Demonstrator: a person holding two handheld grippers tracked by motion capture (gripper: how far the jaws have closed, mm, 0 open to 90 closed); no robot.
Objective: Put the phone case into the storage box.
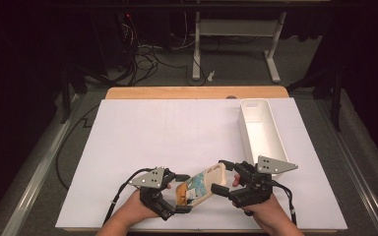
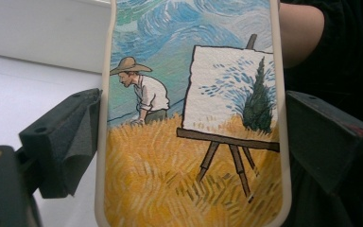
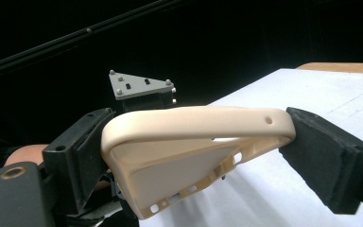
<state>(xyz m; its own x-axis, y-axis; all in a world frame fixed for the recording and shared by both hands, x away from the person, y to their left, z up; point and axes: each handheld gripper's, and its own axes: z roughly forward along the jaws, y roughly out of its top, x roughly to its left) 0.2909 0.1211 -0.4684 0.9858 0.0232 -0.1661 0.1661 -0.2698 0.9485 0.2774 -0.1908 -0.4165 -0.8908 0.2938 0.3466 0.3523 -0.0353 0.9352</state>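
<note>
phone case: cream rim, painted back with a guy in a straw hat, a wheat field and an easel. It's held up off the white table near the front edge, stretched between the two grippers, tilted a bit.

left gripper: clamped across the case's lower end, a jaw pressed on each long side. In the left gripper view the case sits square between the black pads, painted side facing the camera.

right gripper: pinching the other end, the one with the camera cutout. In the right gripper view the case shows its plain cream inside, with a pad on each side of it.

hands: the person's left hand and right hand come in from the bottom edge, each wrapped round its gripper.

white bin: long narrow tray on the right side of the table, well apart from the case.

background: cables on the floor, white table legs farther back.
</note>
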